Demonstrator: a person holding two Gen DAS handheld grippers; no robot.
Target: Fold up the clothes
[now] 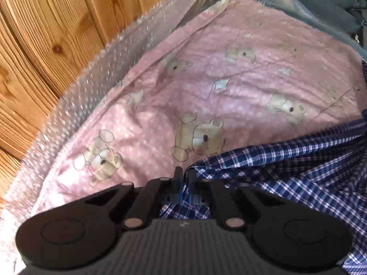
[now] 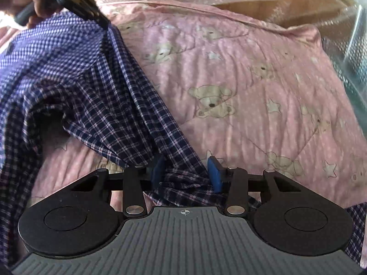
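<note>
A dark blue plaid shirt (image 1: 286,171) lies crumpled on a pink quilt printed with teddy bears (image 1: 206,80). My left gripper (image 1: 182,177) is shut on an edge of the shirt, its fingers pressed together on the cloth. In the right wrist view the left gripper (image 2: 104,24) holds that edge lifted at the upper left, and the shirt (image 2: 103,105) hangs from it in a taut fold. My right gripper (image 2: 186,171) stands low over the quilt (image 2: 252,80). A bunched strip of shirt runs between its blue pads (image 2: 214,174), which stay apart.
Bubble wrap (image 1: 103,68) borders the quilt's far edge, and a wooden panelled wall (image 1: 45,34) stands behind it. More bubble wrap (image 2: 298,6) covers a brown box shape at the back right. A person's hand (image 2: 36,4) grips the left tool's handle.
</note>
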